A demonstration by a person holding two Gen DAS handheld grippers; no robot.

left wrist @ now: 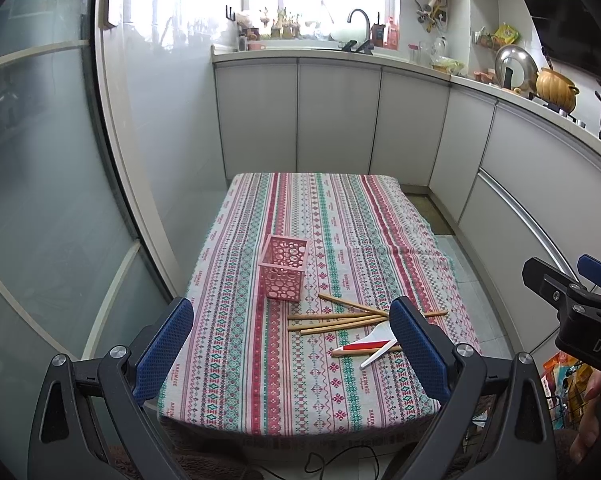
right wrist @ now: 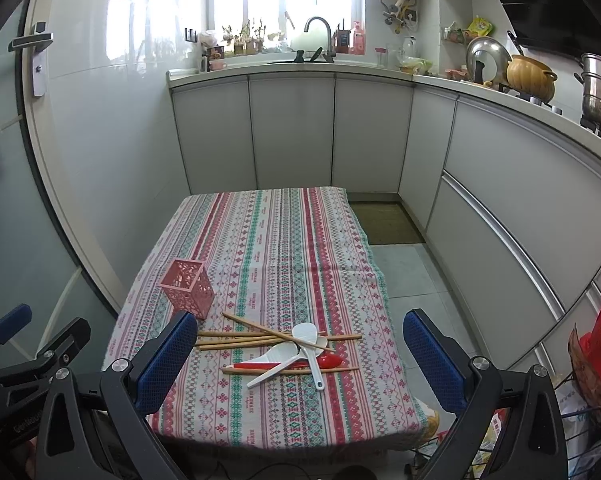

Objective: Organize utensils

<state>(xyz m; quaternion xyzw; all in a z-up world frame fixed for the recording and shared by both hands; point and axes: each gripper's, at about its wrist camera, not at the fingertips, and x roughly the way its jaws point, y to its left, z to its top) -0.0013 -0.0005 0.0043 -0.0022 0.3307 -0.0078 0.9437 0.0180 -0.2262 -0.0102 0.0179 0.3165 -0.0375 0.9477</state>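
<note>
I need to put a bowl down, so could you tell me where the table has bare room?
The far half of the tablecloth, beyond the pink holder, is bare, as is the near-left corner. It is crowded near right, where the chopsticks and spoons overlap.

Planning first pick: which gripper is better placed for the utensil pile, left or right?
Right, probably. The right gripper is open with the spoons and chopsticks centred between its fingers. The left gripper, also open, sits nearer the pink holder.
</note>
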